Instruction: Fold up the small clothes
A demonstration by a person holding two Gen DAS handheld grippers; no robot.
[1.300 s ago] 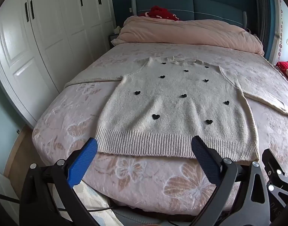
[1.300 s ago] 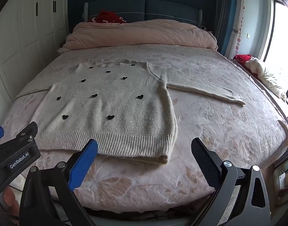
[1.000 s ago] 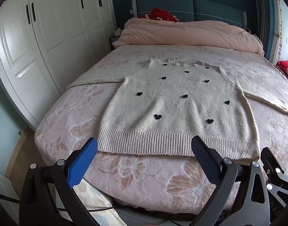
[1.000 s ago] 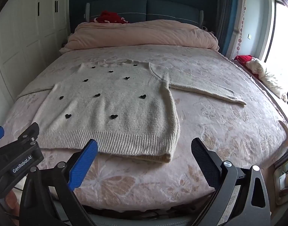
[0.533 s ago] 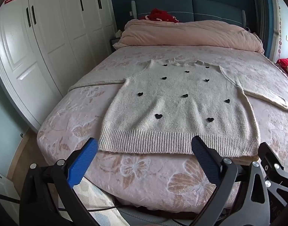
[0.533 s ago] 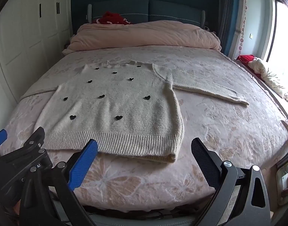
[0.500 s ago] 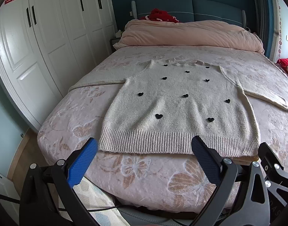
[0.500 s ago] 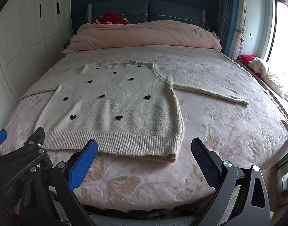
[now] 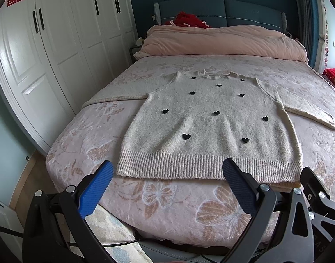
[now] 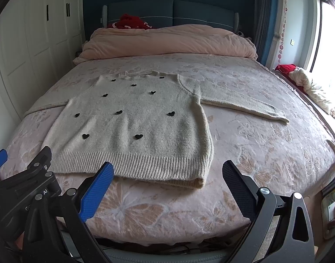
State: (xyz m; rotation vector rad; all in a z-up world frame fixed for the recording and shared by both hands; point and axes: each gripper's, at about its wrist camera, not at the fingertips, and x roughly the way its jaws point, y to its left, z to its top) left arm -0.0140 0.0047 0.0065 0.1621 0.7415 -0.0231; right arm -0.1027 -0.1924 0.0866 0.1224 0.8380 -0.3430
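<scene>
A cream knit sweater with small black hearts lies flat, front up, on the bed, sleeves spread to both sides; it also shows in the right wrist view. Its ribbed hem faces me near the foot of the bed. My left gripper is open and empty, just short of the hem's left half. My right gripper is open and empty, just short of the hem's right corner. The left gripper's body shows at the lower left of the right wrist view.
The bed has a pink floral cover. A pink duvet is bunched at the headboard. White wardrobes stand along the left. Red and white clothes lie by the window on the right.
Both grippers have drifted slightly toward the bed, so the sweater sits a little nearer and higher in view. Both stay open. The sweater has not moved.
</scene>
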